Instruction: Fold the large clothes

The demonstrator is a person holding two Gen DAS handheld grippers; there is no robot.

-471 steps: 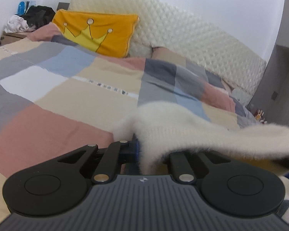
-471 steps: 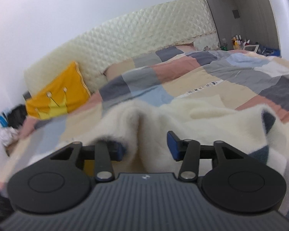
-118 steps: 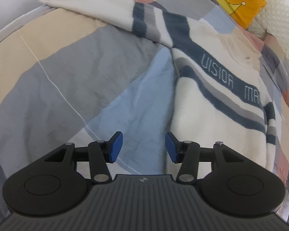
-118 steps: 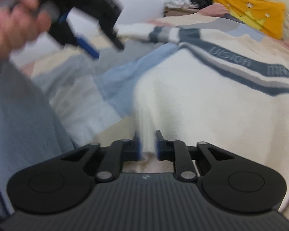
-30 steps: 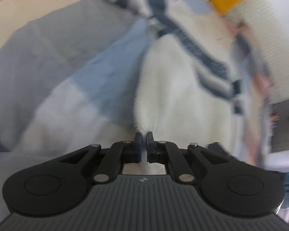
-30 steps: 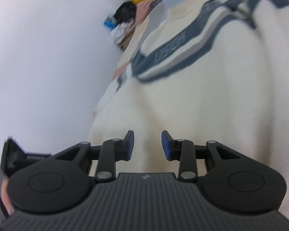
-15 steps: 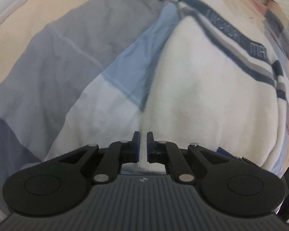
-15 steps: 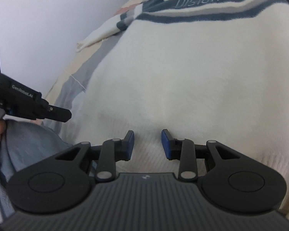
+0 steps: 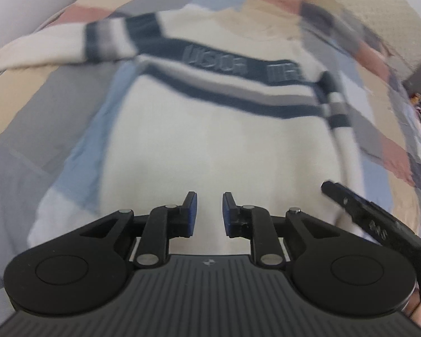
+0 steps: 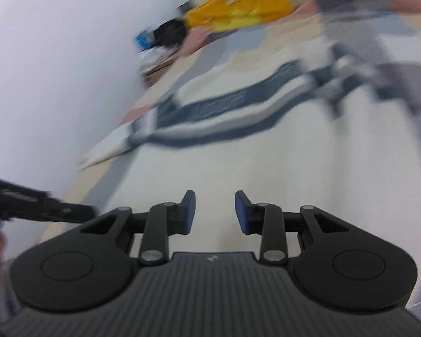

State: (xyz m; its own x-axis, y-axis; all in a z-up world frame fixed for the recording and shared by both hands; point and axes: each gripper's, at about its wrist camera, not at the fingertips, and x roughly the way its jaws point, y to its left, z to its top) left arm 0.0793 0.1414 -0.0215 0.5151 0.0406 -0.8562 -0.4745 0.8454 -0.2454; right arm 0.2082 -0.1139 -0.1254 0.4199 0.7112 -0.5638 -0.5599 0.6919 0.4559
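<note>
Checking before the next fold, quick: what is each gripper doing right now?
Left gripper: jaws opening, nothing between them, above the sweater.
Right gripper: open, holding nothing.

Patchwork checked bedspread, yellow crown cushion, quilted cream headboard, white wall

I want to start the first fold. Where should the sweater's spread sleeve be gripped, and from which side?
Probably pinch the sleeve at its cuff end, coming from the outer side: it lies flat, stretched away from the sweater body, so that free tip lifts easily.
</note>
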